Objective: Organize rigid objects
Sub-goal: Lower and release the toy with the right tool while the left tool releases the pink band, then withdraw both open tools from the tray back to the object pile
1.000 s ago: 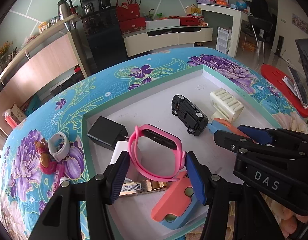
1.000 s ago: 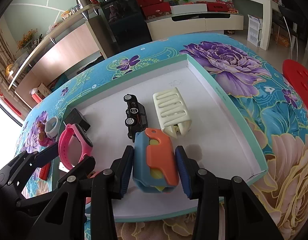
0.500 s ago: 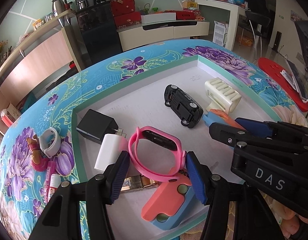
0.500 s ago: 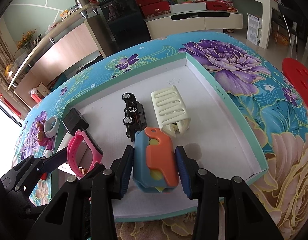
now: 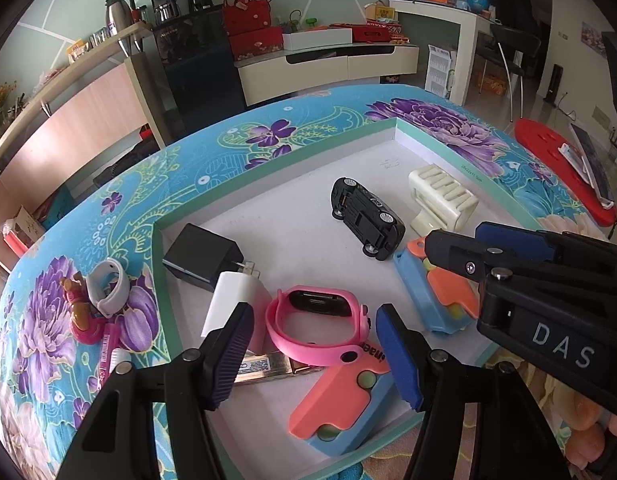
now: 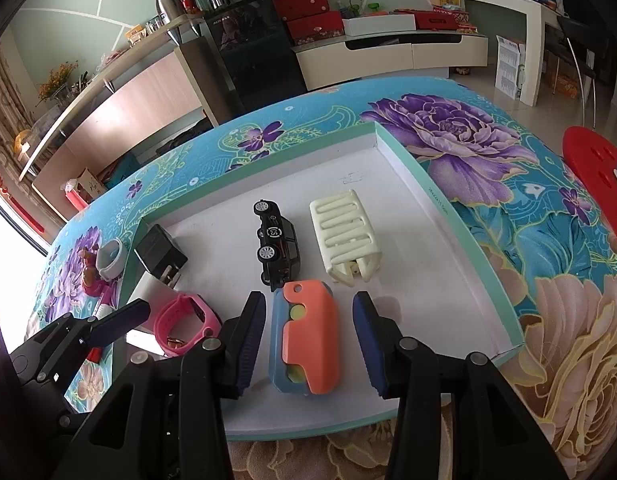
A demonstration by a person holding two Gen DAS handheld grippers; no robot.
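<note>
Both wrist views (close, downward) share the tray (image 5: 436, 142).

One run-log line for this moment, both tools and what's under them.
left tool: open, around pink watch lying in tray | right tool: open, around orange-blue toy resting on tray | phase: both items released

The desk (image 6: 448, 128) wears a printed floral cloth with a soft, matt look. On it the tray (image 6: 440, 200) looks like matt white card, with a pale green paper-faced rim. Inside the tray, the pink watch band (image 5: 308, 334) seems smooth rubbery plastic with a glossy black face; the toy car (image 5: 366, 218) is shiny black plastic; the cream rack (image 6: 346, 230) is smooth, dull plastic. The orange-and-blue case (image 6: 308, 344) near the car looks matt plastic. The left tongs (image 5: 314, 354) carry ribbed blue pads (image 5: 396, 354) on matt black arms.
</note>
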